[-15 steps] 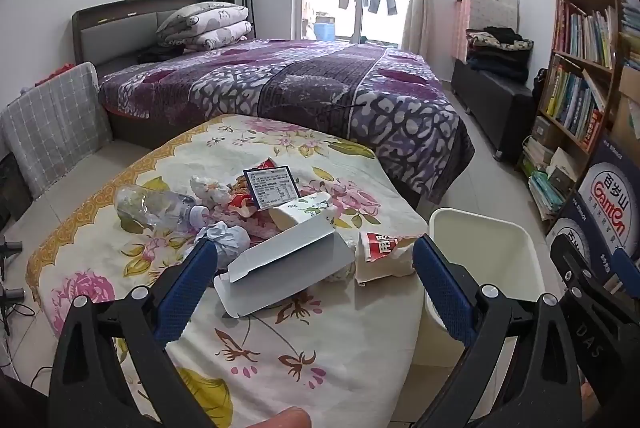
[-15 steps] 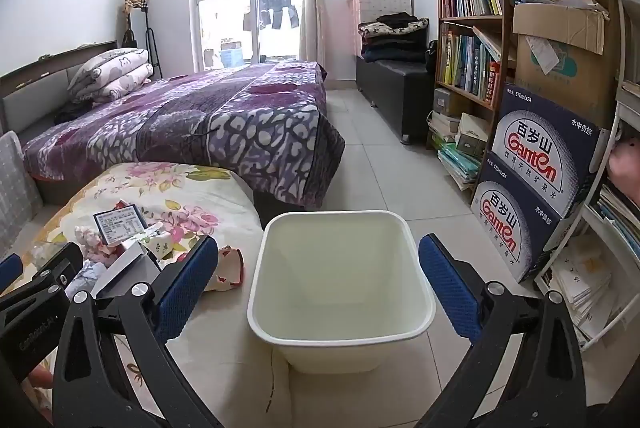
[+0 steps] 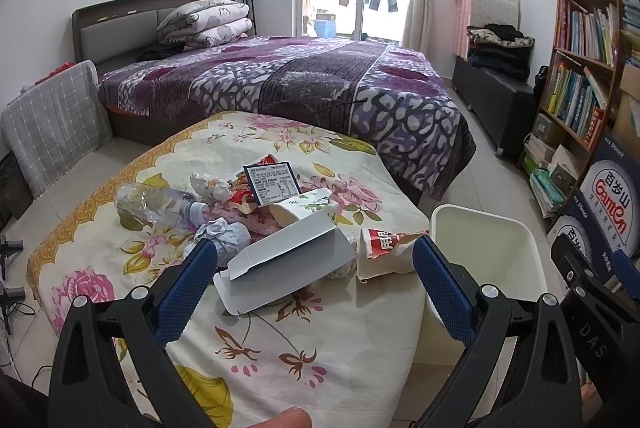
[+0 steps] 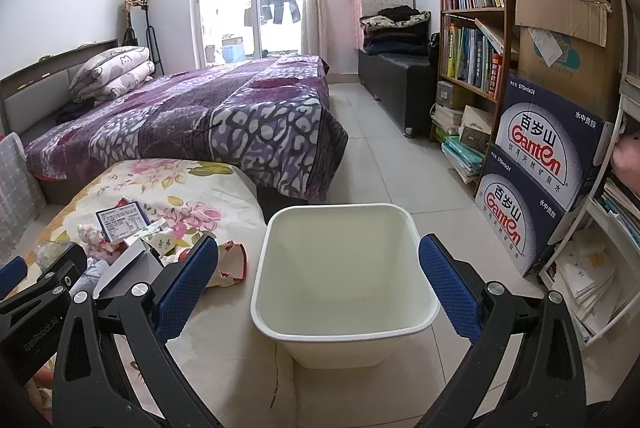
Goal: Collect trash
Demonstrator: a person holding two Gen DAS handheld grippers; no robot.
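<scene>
Trash lies heaped on the floral-covered table (image 3: 100, 268), the empty bin (image 4: 344, 268) just off its right edge.

Both tongs, left gripper (image 3: 314, 284) and right gripper (image 4: 318, 282), are held released, grasping nothing. The near flattened carton (image 3: 288, 264) is judged light and stiff, best pinched by its raised flap; the crushed bottle (image 3: 156, 204), far left, slippery; the paper wad (image 3: 224, 234) soft.

Bin mouth: the white bin (image 4: 344, 268) stands unobstructed from above.
Table front: bare cloth (image 3: 280, 348).
Obstacle: open box (image 3: 286, 264) fronts the litter.
</scene>
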